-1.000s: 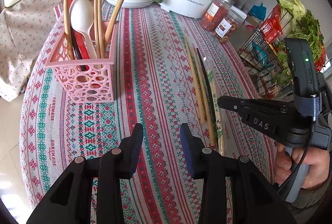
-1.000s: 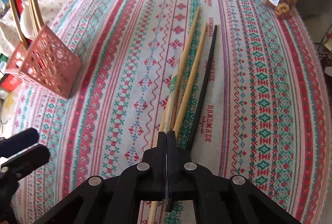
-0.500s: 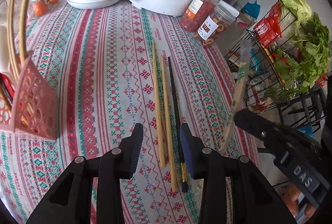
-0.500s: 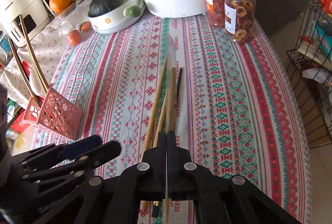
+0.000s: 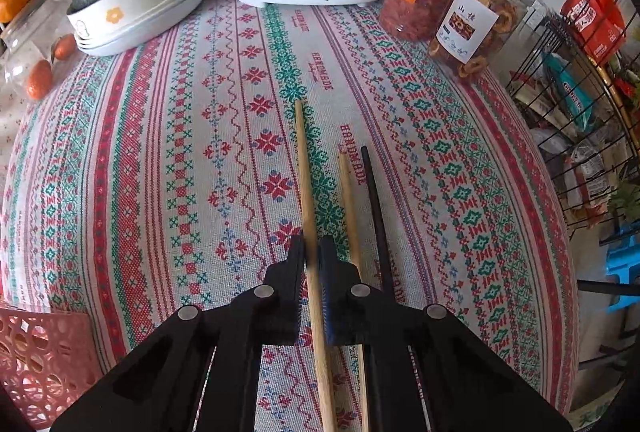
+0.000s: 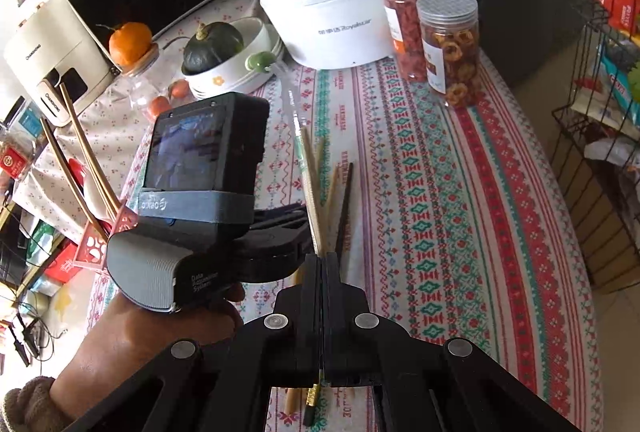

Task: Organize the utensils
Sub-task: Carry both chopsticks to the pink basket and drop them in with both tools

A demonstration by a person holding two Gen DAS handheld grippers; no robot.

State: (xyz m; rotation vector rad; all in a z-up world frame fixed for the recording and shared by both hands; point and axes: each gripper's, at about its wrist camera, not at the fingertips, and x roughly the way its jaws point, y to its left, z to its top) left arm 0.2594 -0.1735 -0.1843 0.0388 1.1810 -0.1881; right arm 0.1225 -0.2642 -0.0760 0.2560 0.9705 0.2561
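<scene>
Since a second ago the left gripper (image 5: 311, 256) has swung from the pink basket (image 5: 38, 356) over the chopsticks, its jaws just closing on the long wooden chopstick (image 5: 303, 160), which runs lengthwise away from it; two more lie alongside. Right gripper (image 6: 321, 272) pinches a wrapped pair, its tail hidden

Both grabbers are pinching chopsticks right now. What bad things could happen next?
The left hand-held gripper pinches one wooden chopstick near its lower part, so the long end may swing or slip out. Lifting could nudge the black chopstick beside it. The right hand-held gripper and its wrapped chopsticks are very close and may bump.
</scene>
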